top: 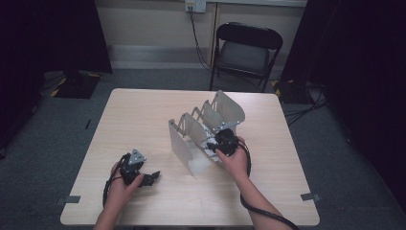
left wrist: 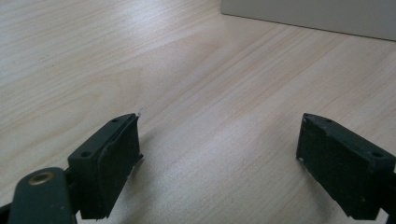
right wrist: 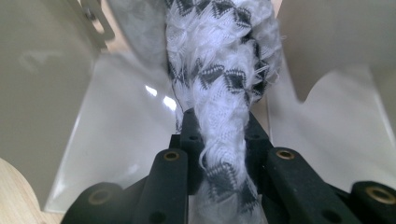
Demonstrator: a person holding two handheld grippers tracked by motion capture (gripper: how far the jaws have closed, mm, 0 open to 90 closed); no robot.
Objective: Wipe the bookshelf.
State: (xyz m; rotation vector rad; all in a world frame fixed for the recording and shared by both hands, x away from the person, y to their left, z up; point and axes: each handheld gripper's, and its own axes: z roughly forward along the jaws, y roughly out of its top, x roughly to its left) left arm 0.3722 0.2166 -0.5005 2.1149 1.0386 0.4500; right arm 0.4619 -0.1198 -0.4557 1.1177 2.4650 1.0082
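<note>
R gripper [right wrist: 219, 135] is clenching a white-and-black patterned cloth [right wrist: 219, 70], w/ the cloth sitting mid-frame between the dividers of the metal rack [top: 206, 129]. L gripper [left wrist: 219, 154] is resting lower left on the table [top: 143, 110], jaws wide apart, gripping nothing.

Dim room, dark edges, soft focus

Light wood table [top: 143, 110]. Right gripper [top: 225, 142] at near end of grey metal divider rack [top: 203, 127], pushed into slot; patterned cloth [top: 211, 146] just visible beside it, jaws hidden. Rack slats run up and away beyond this gripper. Left gripper [top: 152, 177] well apart to left, low on tabletop, nothing between jaws. Black folding chair [top: 246, 50] far beyond rack.
</note>
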